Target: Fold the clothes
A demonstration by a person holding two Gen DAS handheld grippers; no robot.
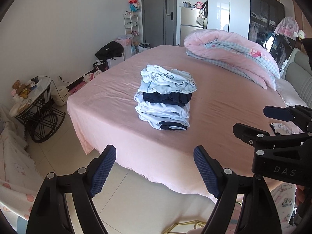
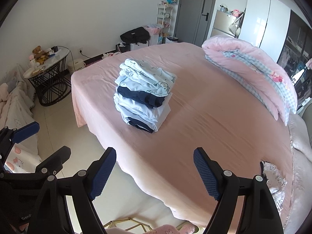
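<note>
Across the pink bed sheet, a rolled pink quilt is seen along the far edge by the headboard. A stack of folded clothes, light blue with navy layers, is set near the middle, toward the foot-end corner. A cartoon-print garment lies at the near edge. Left gripper and right gripper are held wide open off the near edge, nothing gripped.

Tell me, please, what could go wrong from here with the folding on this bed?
The stack of folded clothes is tall and uneven, so another piece on top might tip it. The printed garment lies at the bed's near edge and could slip off. Both the left claw and right claw are open and empty.
</note>
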